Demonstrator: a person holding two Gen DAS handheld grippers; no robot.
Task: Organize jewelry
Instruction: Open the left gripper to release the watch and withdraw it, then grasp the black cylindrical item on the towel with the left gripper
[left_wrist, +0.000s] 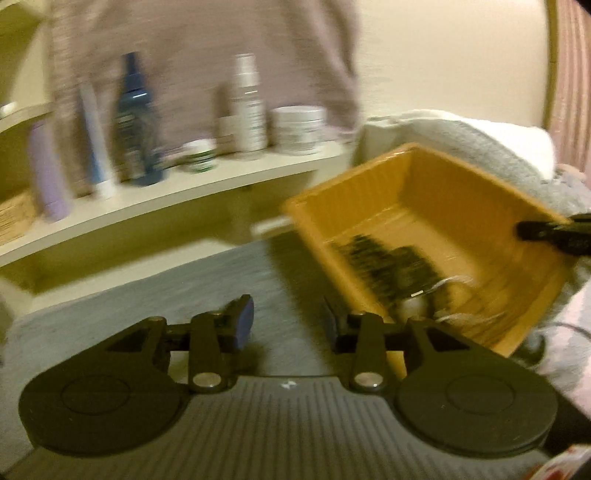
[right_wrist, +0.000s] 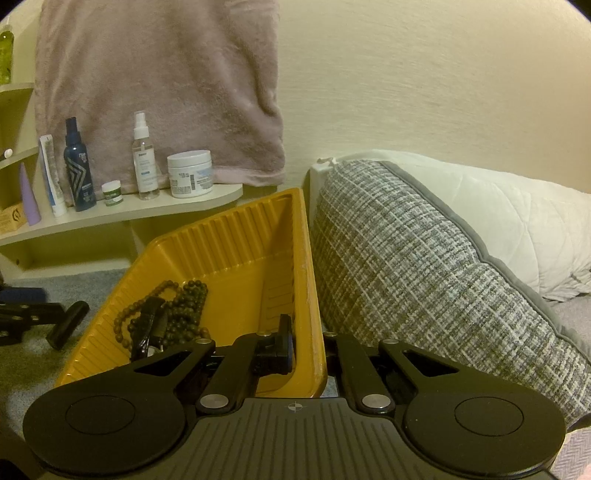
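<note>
Showing a yellow tray (right_wrist: 236, 236) tilted against a grey woven cushion (right_wrist: 406, 280), with dark bead necklaces (right_wrist: 177, 314) heaped on its ribbed floor; the near end of the heap is hidden behind the right tongs (right_wrist: 308, 350). These tongs are clenched on the tray's right wall, one finger inside and one outside, the outer finger largely cut off from sight. The left tongs (left_wrist: 288, 325) are released, with nothing between the fingers, and hang over grey carpet (left_wrist: 147, 302) just left of the tray. The left wrist view is smeared; a pale object among the beads cannot be made out. Behind, a cream shelf (right_wrist: 184, 206) carries bottles and jars (right_wrist: 189, 173) below a hanging pink towel (right_wrist: 159, 81); a white pillow (right_wrist: 498, 221) lies beyond the cushion.
</note>
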